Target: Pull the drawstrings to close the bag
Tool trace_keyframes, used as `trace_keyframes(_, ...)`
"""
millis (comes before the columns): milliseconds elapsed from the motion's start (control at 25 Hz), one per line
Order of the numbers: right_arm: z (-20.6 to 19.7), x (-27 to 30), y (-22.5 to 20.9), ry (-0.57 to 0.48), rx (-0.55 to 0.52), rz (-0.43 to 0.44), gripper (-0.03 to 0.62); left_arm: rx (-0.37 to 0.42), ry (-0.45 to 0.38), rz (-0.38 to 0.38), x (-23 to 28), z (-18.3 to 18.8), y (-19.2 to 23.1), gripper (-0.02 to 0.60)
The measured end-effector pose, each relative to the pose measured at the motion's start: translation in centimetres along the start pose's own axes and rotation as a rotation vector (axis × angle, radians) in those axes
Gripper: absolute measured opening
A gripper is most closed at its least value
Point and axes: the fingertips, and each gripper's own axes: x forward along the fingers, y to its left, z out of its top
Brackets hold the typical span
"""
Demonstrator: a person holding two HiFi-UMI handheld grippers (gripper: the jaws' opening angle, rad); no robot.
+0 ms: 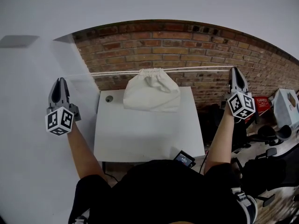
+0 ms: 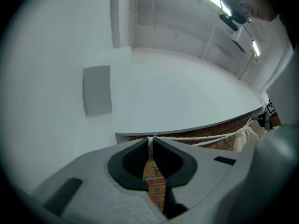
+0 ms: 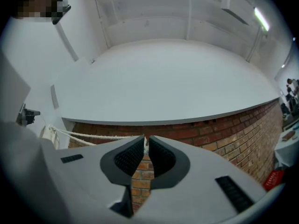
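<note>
**A:** Why were the arms spread so wide?

**B:** Each claw had one end of the cord. The left gripper (image 1: 60, 80) was out at the far left and the right gripper (image 1: 236, 71) out at the far right. The drawstrings (image 1: 201, 69) ran taut between them in an almost straight line, passing through the neck of the bag (image 1: 152, 92).

**A:** And the claws themselves?

**B:** Both were narrow and pinched on cord. In the left gripper view a white string was nipped at the very tips of the jaws, and the right gripper view showed the same.

**A:** Where was the bag?

**B:** It was at the middle of the far edge of the white table (image 1: 140, 134), in front of the brick wall (image 1: 210, 45). Its neck was gathered into a tight ruffle up at the line of the cords.

**A:** So it was nearly closed?

**B:** I'd judge so, because the mouth looked puckered shut. Pulling in opposite directions balanced the load, so the bag would cinch without sliding off to one side.
</note>
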Motion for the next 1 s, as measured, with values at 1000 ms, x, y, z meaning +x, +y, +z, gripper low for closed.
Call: trace_keyframes(1000, 1.1, 1.6, 1.9, 0.034, -0.084, 0.216, 0.038, 0.035, 0.113, -0.119, 3.3, -1.4, 0.2, 0.04)
